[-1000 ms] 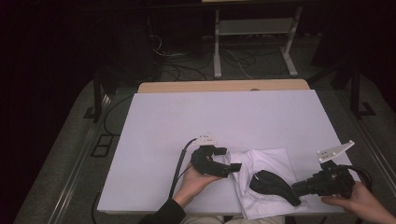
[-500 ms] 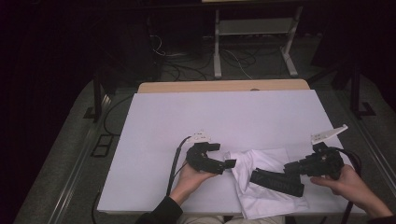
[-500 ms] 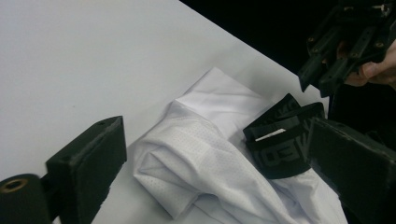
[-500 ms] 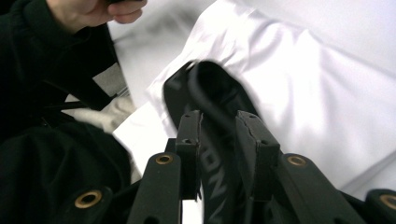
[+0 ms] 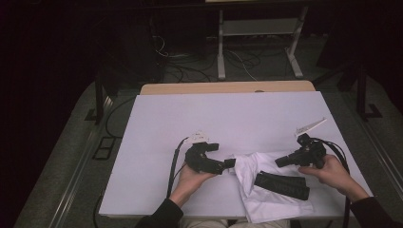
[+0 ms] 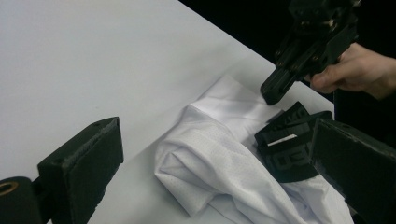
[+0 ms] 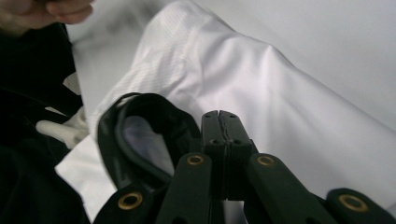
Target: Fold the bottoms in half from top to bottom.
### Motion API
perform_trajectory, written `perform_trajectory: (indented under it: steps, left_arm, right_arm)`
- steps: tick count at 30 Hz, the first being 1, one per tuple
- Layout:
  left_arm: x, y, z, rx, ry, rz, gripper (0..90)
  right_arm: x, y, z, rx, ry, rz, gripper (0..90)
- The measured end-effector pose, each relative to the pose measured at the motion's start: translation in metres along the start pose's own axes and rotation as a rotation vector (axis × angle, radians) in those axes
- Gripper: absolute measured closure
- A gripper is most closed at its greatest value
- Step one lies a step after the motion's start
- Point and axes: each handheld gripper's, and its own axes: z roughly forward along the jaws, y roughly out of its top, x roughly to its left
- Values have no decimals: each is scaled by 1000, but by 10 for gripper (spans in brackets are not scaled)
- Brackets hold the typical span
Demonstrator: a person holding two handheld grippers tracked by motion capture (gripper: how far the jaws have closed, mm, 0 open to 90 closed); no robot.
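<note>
As seen from above, lying crumpled on the white table [image 5: 228, 118]: a white shirt [image 5: 271, 205], just ahead of the fingers of the left gripper [image 5: 229, 164] and directly under those of the right gripper [image 5: 280, 161].

Left fingers: spread wide, empty, one to each side of the nearest fold in the left gripper view. Right fingers: pressed flat together with nothing visible between them, tip low over the shirt's far edge, just beside the black band [image 5: 283, 185] on top of the shirt; contact with the fabric too close to tell.

Handling, judged from folds and drape: soft, light, limp throughout; no fragile part; likely to slide on the smooth table and to bunch rather than lift flat. Fine mesh texture on the near fold, smoother weave beyond.

Suggested hold: a raised fold or hem pinched fully between the fingers, or the thicker, firmer black band nearest the right fingertips.

Brands, labels, writing: none readable; ribbed markings on the band too small to make out.
</note>
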Motion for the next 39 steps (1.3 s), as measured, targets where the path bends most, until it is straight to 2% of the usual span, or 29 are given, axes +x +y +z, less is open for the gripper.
perform_trajectory:
  steps: [12,22,26,35,39]
  left_arm:
    - [1,-1,1,7,1,-8,23]
    - [0,-2,3,19,-2,-5,23]
    - [0,-2,3,17,-2,-8,23]
    - [0,-3,4,21,-3,-9,23]
    - [1,-4,5,23,1,-12,23]
  right_arm:
    - [-11,-2,19,52,9,25,886]
    - [-19,-8,27,84,10,50,886]
    - [-20,-9,26,96,33,66,887]
    - [-16,-10,33,160,142,61,886]
    - [-12,-9,30,142,181,53,886]
